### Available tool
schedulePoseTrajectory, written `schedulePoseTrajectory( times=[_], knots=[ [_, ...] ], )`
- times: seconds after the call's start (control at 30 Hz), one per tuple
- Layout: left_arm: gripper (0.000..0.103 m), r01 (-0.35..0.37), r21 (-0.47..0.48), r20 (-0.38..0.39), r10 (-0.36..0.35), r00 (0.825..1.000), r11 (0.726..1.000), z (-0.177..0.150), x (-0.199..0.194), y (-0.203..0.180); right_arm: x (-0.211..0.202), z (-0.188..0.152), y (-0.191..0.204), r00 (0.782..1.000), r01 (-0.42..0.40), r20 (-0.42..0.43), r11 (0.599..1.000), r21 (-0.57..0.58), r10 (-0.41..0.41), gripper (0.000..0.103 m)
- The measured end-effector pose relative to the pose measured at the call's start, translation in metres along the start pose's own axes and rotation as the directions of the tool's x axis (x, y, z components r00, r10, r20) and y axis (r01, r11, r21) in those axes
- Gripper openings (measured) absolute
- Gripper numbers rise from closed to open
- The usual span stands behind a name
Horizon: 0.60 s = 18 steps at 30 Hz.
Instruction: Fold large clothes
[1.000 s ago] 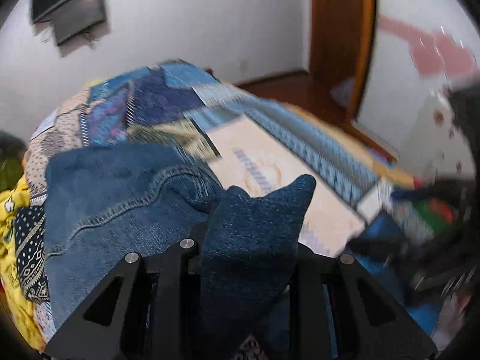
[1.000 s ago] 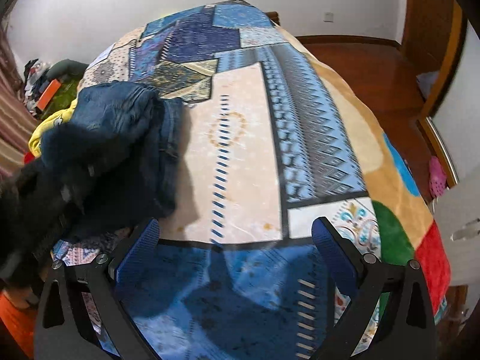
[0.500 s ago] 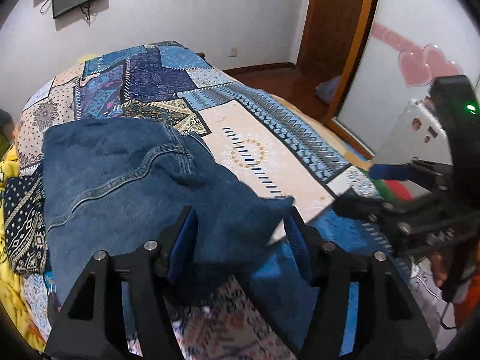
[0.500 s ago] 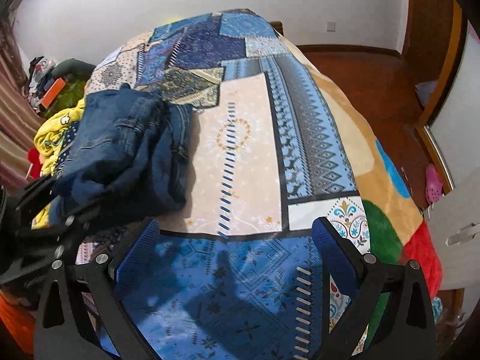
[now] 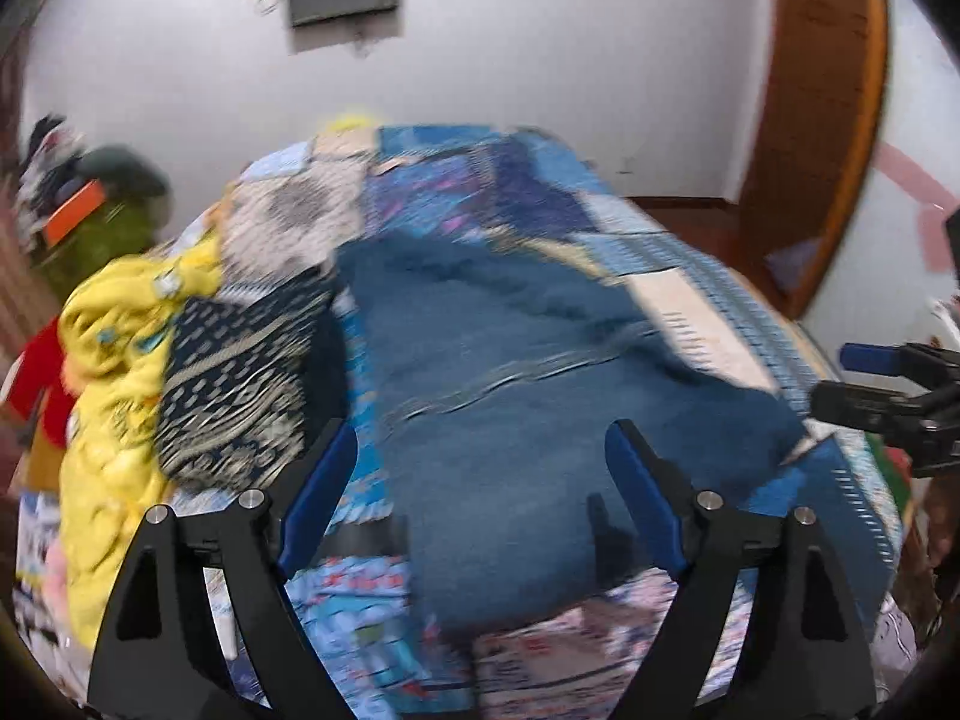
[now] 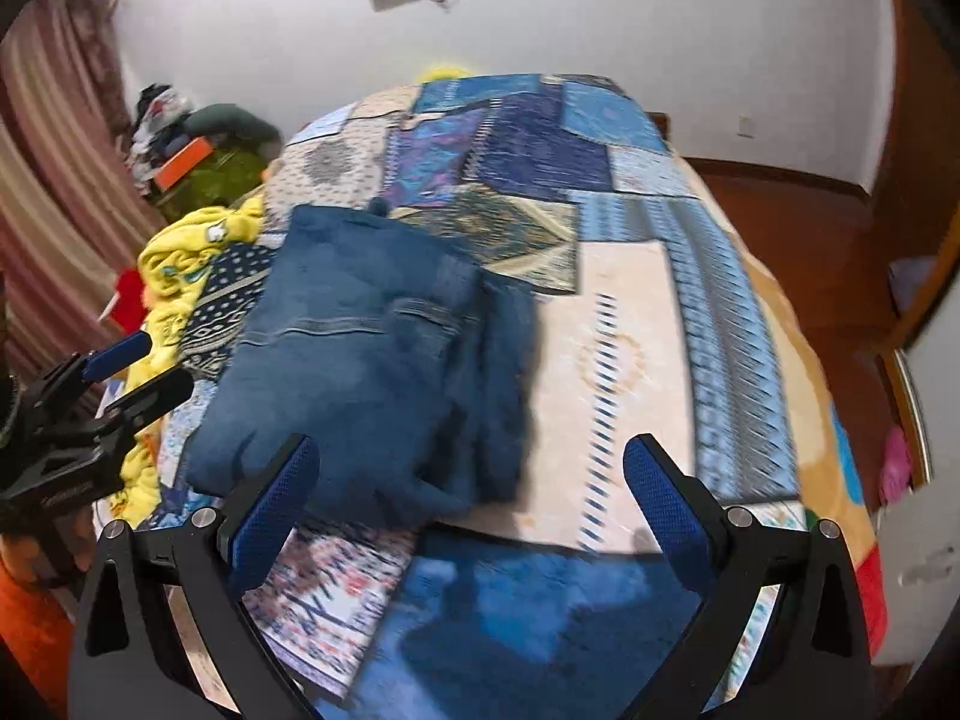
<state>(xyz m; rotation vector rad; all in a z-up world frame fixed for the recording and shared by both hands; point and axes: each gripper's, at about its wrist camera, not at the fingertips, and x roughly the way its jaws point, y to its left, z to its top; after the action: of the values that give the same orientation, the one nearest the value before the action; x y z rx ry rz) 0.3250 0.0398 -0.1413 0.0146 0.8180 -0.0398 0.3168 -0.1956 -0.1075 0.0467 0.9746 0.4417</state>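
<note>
Left gripper (image 5: 480, 480) dropped the denim corner it pinched a second ago, jaws just opened and empty, right gripper (image 6: 468, 492) wide too, so folded jeans (image 6: 372, 360) rest free on the patchwork bedspread (image 6: 630, 330), fold likely done.

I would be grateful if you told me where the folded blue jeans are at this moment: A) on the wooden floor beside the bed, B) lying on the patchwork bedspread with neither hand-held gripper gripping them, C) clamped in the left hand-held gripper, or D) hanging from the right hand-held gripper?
B: the jeans lie folded on the bedspread, and both the left hand-held gripper and the right hand-held gripper stand open, gripping nothing.
</note>
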Motion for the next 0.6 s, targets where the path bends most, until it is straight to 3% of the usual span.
schedulePoseTrajectory(
  times=[0.13, 0.27, 0.4, 0.5, 0.6],
  knots=[
    [0.084, -0.01, -0.035, -0.07, 0.008, 0.998, 0.999, -0.015, 0.015, 0.019, 0.029, 0.003, 0.018, 0.999, -0.007, -0.04, 0.998, -0.07, 0.004, 0.101],
    [0.085, -0.02, 0.004, -0.14, 0.02, 0.99, 1.0, -0.033, 0.034, 0.02, 0.058, 0.0, 0.018, 0.993, 0.024, -0.108, 0.993, -0.112, -0.036, 0.101],
    [0.089, -0.024, 0.017, -0.126, 0.026, 0.992, 1.0, -0.048, 0.041, 0.016, 0.068, -0.004, -0.005, 0.987, 0.06, -0.142, 0.993, -0.106, -0.075, 0.101],
    [0.094, -0.038, -0.004, -0.1, 0.037, 0.994, 0.999, -0.052, 0.04, 0.017, 0.066, -0.012, -0.029, 0.986, 0.001, -0.165, 1.0, -0.02, -0.004, 0.101],
    [0.094, -0.035, -0.011, -0.1, 0.034, 0.994, 0.999, -0.051, 0.04, 0.019, 0.063, -0.018, -0.037, 0.984, -0.009, -0.18, 1.0, 0.026, 0.013, 0.101]
  ],
)
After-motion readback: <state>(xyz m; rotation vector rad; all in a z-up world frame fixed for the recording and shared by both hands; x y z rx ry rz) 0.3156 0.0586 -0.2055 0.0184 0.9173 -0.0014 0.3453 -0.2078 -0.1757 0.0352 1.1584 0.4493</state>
